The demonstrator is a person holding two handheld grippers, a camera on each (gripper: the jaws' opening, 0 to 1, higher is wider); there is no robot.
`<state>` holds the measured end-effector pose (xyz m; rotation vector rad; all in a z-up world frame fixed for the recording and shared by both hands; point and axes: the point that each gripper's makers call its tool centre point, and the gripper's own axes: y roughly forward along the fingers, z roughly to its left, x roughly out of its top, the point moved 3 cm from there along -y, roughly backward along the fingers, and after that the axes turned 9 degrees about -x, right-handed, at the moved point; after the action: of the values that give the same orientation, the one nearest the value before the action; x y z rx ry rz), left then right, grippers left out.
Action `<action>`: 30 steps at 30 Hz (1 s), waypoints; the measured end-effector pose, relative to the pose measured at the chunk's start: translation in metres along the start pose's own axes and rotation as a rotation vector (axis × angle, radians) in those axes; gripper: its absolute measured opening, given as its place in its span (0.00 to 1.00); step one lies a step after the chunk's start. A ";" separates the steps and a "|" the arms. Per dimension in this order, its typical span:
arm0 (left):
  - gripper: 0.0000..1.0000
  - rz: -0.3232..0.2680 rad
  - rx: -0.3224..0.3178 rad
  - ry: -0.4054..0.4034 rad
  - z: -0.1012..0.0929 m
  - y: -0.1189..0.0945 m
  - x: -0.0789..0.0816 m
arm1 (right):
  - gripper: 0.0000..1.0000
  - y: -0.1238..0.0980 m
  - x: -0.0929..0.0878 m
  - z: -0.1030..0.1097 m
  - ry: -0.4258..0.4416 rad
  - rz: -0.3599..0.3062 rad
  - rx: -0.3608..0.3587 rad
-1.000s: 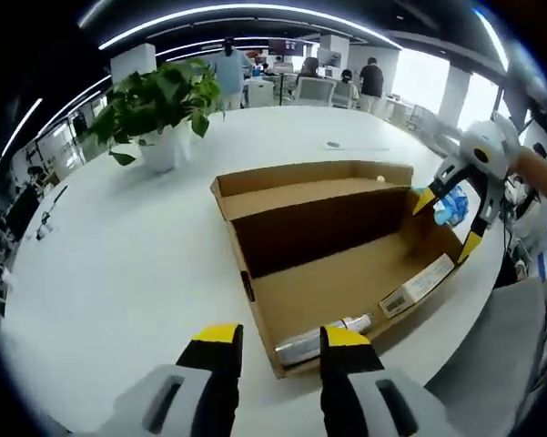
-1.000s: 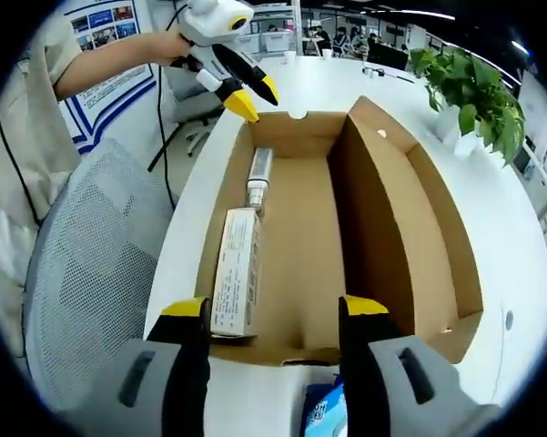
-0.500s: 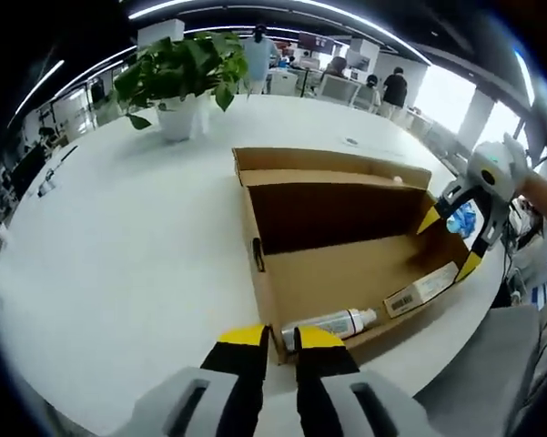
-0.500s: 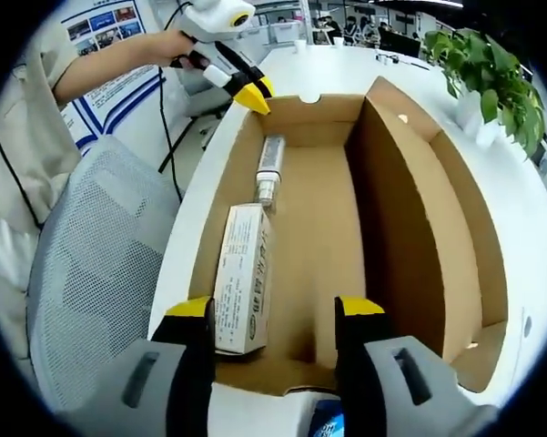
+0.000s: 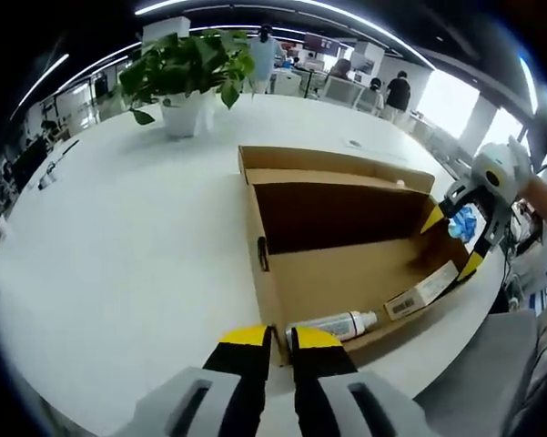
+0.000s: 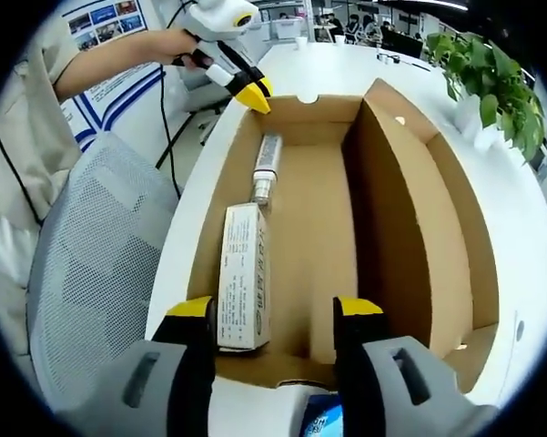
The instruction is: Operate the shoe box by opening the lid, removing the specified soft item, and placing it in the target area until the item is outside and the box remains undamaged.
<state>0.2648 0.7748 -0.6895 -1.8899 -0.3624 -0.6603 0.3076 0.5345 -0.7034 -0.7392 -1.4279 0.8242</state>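
1. Office background: wide white surface (image 5: 118, 237), a potted plant (image 5: 187, 77) on it well beyond the box, people far behind.
2. Shoe box (image 5: 346, 264) lies open on the surface near its edge, lid flap (image 6: 441, 228) folded back on the plant side. Landmark for all positions below: the box.
3. Contents: a tube (image 5: 332, 323), the likeliest soft item by my judgement, lies flat on the box floor against the wall away from the lid. A small carton (image 6: 241, 287) lies in line with it along the same wall.
4. Tube's long axis runs lengthwise along that wall. Its body end is at the left-tongs end of the box; its cap points toward the carton.
5. Left tongs (image 5: 278, 339): jaws drawn nearly together, apparently pinching the short end wall of the box, right beside the tube's body end.
6. Right tongs (image 6: 268, 309): jaws wide apart, holding nothing, straddling the opposite short end, with the carton between them and the tube.
7. Judgement: left is nearer the tube; right must reach past the carton.
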 end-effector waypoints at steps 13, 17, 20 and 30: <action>0.08 0.000 0.000 -0.018 0.001 0.000 0.000 | 0.26 0.014 -0.003 0.020 0.011 0.017 0.049; 0.08 -0.002 -0.001 -0.024 0.002 0.000 0.000 | 0.17 0.014 -0.005 0.023 0.052 0.026 0.039; 0.08 -0.002 0.001 -0.024 0.001 0.000 -0.001 | 0.17 0.013 -0.004 0.024 0.054 0.025 0.027; 0.08 0.006 0.008 -0.007 0.001 0.000 0.000 | 0.15 0.010 0.000 0.023 0.054 0.022 -0.011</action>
<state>0.2651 0.7761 -0.6898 -1.8854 -0.3627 -0.6478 0.2842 0.5385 -0.7115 -0.7811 -1.3791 0.8083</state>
